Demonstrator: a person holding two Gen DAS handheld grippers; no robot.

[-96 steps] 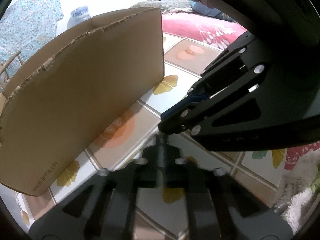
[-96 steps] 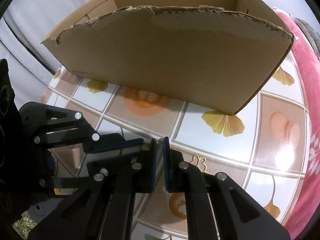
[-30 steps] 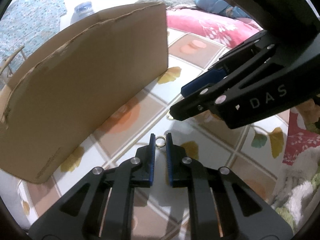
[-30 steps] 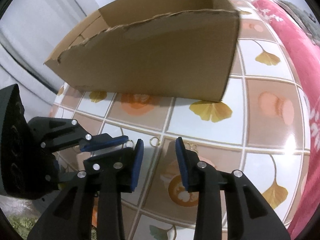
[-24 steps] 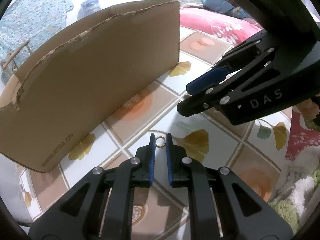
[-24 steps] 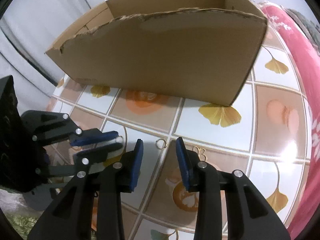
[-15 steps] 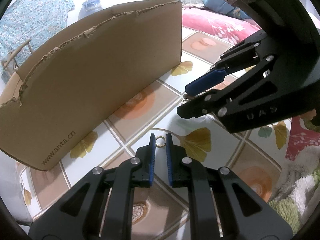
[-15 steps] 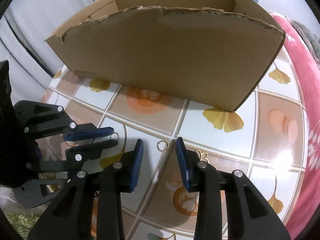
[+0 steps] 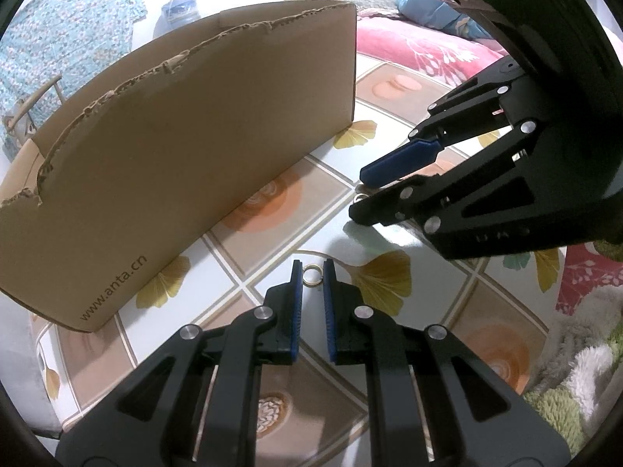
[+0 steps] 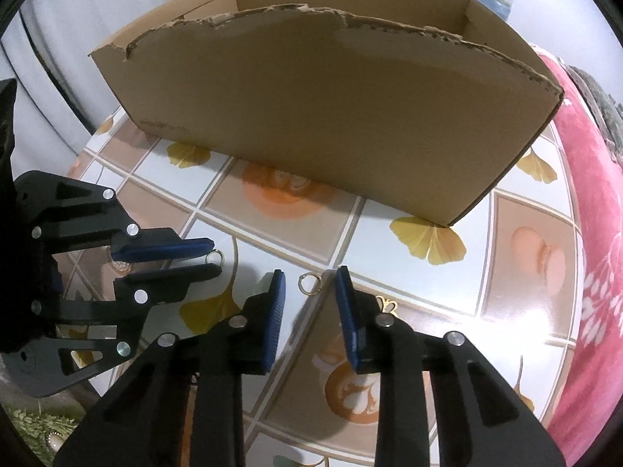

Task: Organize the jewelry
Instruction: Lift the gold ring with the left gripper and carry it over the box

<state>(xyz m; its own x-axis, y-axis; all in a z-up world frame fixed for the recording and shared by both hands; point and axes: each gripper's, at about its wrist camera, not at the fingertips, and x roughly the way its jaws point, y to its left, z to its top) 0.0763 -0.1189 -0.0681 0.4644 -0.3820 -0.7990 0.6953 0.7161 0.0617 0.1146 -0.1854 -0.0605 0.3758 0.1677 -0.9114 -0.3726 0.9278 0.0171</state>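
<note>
Bedroom, by the look of it: red flowered blanket [image 10: 599,272] along three o'clock in the right wrist view, shaggy rug [image 9: 576,381] at four o'clock in the left wrist view.

Glossy bench [image 10: 525,292] under everything, printed in squares with ginkgo leaves and coffee cups. Hard and slick, so likely to let small metal skate.

Cardboard box [image 10: 331,116] at twelve o'clock, top edge torn, mouth open upward. Probably set there to collect the pieces.

Left tongs [image 9: 311,284] nearly closed, pinching a gold ring [image 9: 312,274] at the very tips. Parked at nine o'clock in the right wrist view, clear of the other pair.

Right tongs [image 10: 310,292] pointed steeply down, pads apart and just now closing in on a loose ring [image 10: 310,284]. Lying on the bench between them, not yet pressed.

Small gold butterfly-shaped piece [image 10: 386,305] just past the right-hand finger, at four o'clock from that ring. Half hidden, not yet handled.
</note>
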